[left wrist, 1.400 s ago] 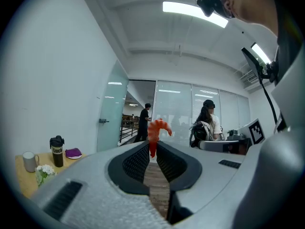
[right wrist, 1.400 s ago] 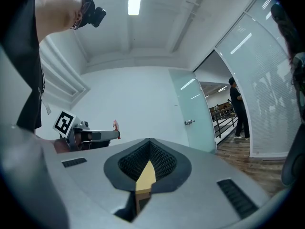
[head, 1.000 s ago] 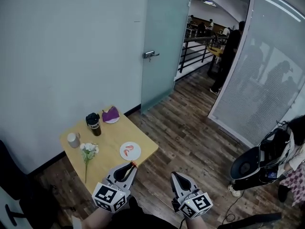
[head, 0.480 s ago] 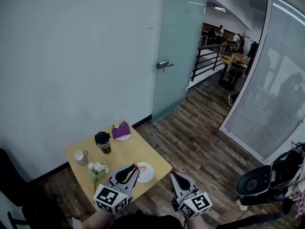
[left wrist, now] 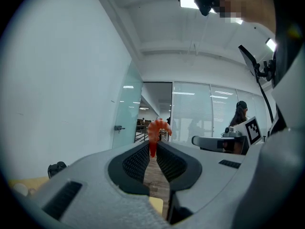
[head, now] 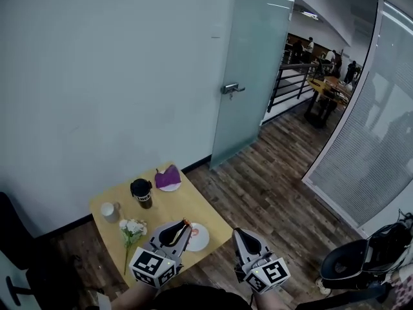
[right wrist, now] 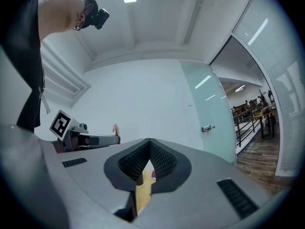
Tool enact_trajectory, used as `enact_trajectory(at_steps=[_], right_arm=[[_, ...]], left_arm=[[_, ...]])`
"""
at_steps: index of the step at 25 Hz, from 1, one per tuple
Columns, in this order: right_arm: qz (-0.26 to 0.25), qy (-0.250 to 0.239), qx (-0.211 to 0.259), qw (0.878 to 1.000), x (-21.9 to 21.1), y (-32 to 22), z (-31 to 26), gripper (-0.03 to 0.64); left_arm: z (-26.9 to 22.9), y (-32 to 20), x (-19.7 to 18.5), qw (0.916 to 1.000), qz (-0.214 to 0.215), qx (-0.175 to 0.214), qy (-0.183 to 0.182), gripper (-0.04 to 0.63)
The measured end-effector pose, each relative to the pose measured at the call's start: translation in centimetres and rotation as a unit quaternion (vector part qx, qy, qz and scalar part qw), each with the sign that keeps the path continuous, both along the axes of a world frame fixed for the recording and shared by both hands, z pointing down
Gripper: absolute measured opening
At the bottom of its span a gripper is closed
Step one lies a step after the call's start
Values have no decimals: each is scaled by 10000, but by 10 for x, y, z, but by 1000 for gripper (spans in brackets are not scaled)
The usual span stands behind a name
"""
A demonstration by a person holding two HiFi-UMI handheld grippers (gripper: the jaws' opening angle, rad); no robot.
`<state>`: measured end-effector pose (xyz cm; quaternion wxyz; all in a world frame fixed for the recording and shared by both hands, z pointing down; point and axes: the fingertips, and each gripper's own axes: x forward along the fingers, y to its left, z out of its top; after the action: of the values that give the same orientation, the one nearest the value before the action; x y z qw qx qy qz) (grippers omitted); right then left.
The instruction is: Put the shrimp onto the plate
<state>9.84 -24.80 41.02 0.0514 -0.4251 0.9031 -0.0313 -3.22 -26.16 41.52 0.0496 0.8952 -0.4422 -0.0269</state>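
Note:
In the left gripper view a small orange-red shrimp [left wrist: 157,129] sticks up from the tips of my left gripper [left wrist: 152,144], which is shut on it. The head view shows that gripper [head: 185,227] over the near-left rim of the white plate [head: 201,238], which lies near the front right corner of the small wooden table [head: 161,208]. My right gripper [head: 240,236] hangs off the table's right edge, and the right gripper view shows its jaws [right wrist: 149,142] shut with nothing between them. That view also shows the left gripper [right wrist: 90,140] with the shrimp [right wrist: 116,128] at its tip.
On the table are a purple thing on a small plate [head: 169,178], a dark cup [head: 141,191], a white mug [head: 108,210] and a white flower sprig [head: 132,230]. A frosted glass door [head: 251,70] stands behind. Wood floor lies to the right, with a black device [head: 352,267].
The head view has swung, so the table sits lower and nearer. My left gripper's tip with the shrimp was short of the plate and now overlaps its near-left rim.

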Motion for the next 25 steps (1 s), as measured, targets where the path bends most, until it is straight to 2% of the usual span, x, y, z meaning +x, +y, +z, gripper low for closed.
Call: enact_trajectory(at_steps=[3, 13, 22, 25], right_arm=[[-125, 79, 90, 9999, 0, -6, -8, -2], [-371, 77, -157, 9992, 6, -4, 6, -2], [-445, 41, -337, 9984, 12, -9, 18, -2], [-486, 33, -356, 9982, 11, -12, 18, -2]], left_arm=[[-4, -4, 7, 10000, -38, 54, -16, 49], [8, -8, 21, 9998, -76, -156, -126, 49], [41, -27, 28, 9973, -148, -683, -212, 49], [50, -34, 28, 9960, -211, -773, -388, 49]])
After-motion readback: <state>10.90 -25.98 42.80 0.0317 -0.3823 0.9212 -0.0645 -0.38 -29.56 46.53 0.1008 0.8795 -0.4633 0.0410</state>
